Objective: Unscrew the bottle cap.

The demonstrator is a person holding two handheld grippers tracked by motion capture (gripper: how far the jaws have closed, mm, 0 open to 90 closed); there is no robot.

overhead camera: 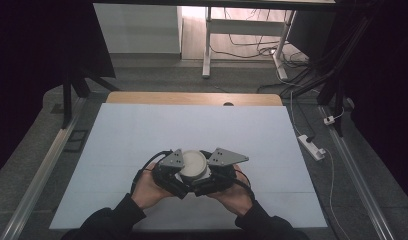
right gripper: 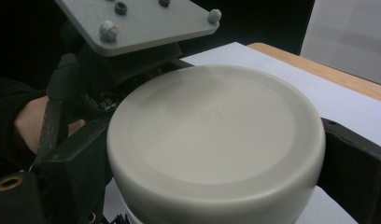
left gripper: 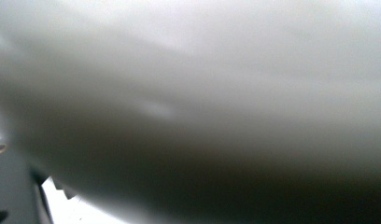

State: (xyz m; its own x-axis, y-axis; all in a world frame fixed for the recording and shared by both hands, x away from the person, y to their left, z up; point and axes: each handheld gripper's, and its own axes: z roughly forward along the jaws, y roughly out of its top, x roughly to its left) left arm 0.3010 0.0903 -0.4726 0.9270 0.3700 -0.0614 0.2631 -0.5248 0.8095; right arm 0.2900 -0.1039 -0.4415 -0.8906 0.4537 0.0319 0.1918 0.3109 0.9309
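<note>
A round, cream-white lidded jar (overhead camera: 194, 165) is held just above the white-covered table (overhead camera: 142, 135), near its front edge and directly before the person. Both grippers meet at it. The left gripper (overhead camera: 173, 176) comes in from the jar's left, the right gripper (overhead camera: 212, 179) from its right, so the jar lies between them, equally near to each hand.

In the right gripper view, that gripper's two black jaws stand one on each side of the wide, flat lid (right gripper: 216, 135) and press against its rim, closed on it. The lid's flat face points up, its axis upright.

In the left gripper view, a pale, blurred curved surface, probably the jar's (left gripper: 202, 93) side, sits right against the lens. Its jaws are hidden there, and from above I cannot tell whether they grip the jar's body.

A small square embossed mark (right gripper: 210, 114) sits at the lid's centre; it is too faint to read.
</note>
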